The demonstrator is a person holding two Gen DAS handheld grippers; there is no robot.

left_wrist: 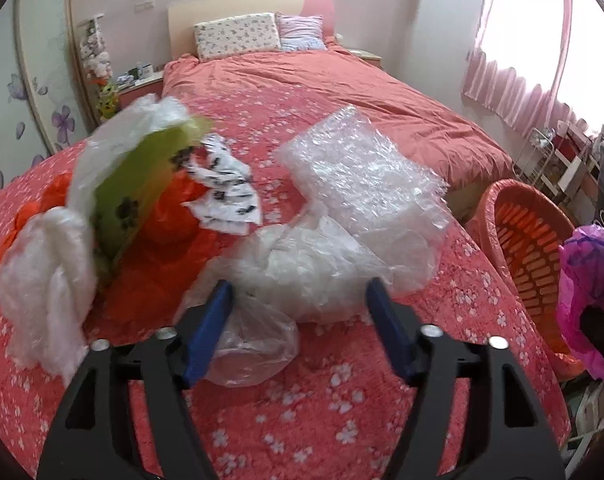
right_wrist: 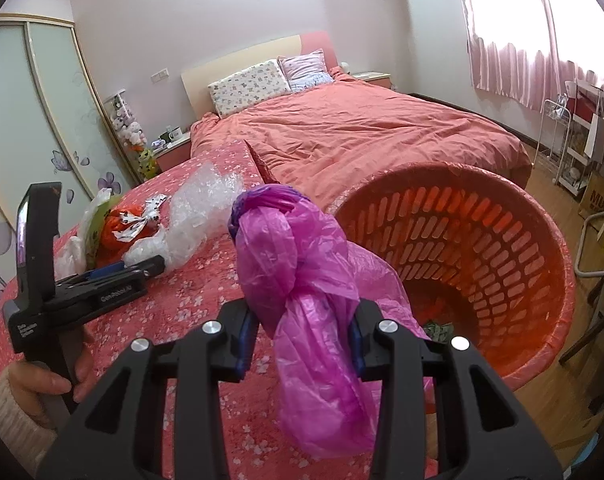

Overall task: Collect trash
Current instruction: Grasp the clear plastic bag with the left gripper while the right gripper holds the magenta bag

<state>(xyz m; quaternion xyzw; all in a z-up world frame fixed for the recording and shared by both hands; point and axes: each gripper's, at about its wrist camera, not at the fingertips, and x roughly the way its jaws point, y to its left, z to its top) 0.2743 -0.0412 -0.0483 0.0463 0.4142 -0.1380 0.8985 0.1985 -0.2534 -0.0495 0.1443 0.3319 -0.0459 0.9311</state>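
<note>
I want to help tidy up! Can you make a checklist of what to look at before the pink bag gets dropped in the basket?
1. Right gripper shut on the pink bag: ok.
2. Orange basket mouth open and close by: ok.
3. Bag over the basket: not ok, it hangs beside the rim.
4. Room in the basket: ok, only a little at the bottom.
5. Left gripper open at the clear plastic bag: ok.

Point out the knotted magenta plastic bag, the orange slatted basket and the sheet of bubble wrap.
Magenta plastic bag [right_wrist: 298, 264]: right wrist view, on its crumpled middle below the knot.
Orange slatted basket [right_wrist: 453, 216]: right wrist view, on its inner slatted wall.
Bubble wrap [left_wrist: 353, 164]: left wrist view, on the sheet's centre.
</note>
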